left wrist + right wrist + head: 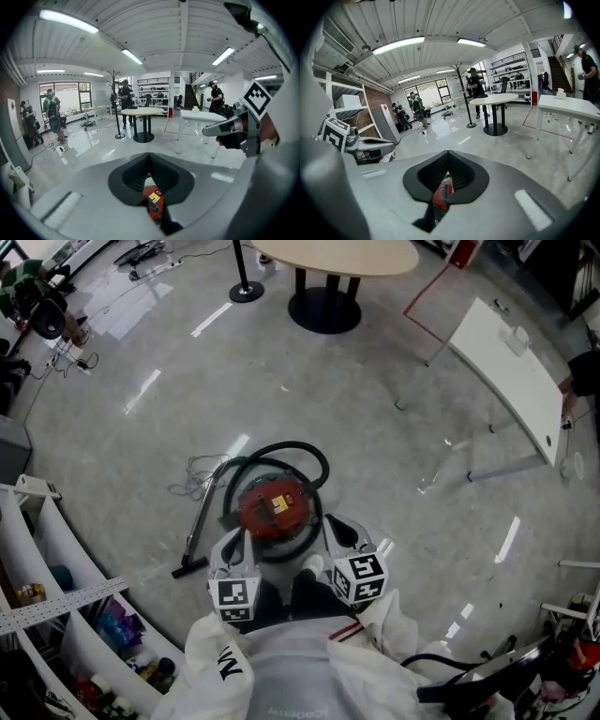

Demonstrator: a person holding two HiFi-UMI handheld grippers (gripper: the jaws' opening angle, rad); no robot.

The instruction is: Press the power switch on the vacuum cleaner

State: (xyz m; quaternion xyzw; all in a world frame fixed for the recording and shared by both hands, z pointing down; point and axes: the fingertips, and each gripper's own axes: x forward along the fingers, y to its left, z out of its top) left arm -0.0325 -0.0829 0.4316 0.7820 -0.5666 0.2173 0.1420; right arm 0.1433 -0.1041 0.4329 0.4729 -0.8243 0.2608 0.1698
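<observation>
Vacuum cleaner (274, 507) sits on the grey floor (375, 446), right in front of the person's feet. It has a red lid with a yellow label and a grey body. The black hose (281, 451) loops over its far side, and the wand (199, 526) runs down-left to a floor nozzle. A thin cord (192, 470) lies loose to its left

Left tongs (234, 549) are at the vacuum's near-left edge and right tongs (339, 532) at its near-right edge, both pointing away from the person. Can't tell from the head view whether either touches the body

Left gripper view: left tongs (149, 161) have jaws brought together, pads meeting along the centre line, nothing gripped. The red lid (153, 201) shows only through the small gap below the pads

Right gripper view: same for right tongs (448, 159), jaws closed against each other and empty, with a sliver of red vacuum (442, 194) visible under the pads

Power switch can't be made out in any view

Surroundings: round counter (337, 254) on a black pedestal at the top, white counter (506, 371) upper right, white shelving (56, 549) with assorted items along the left. People stand in the background in the gripper views
</observation>
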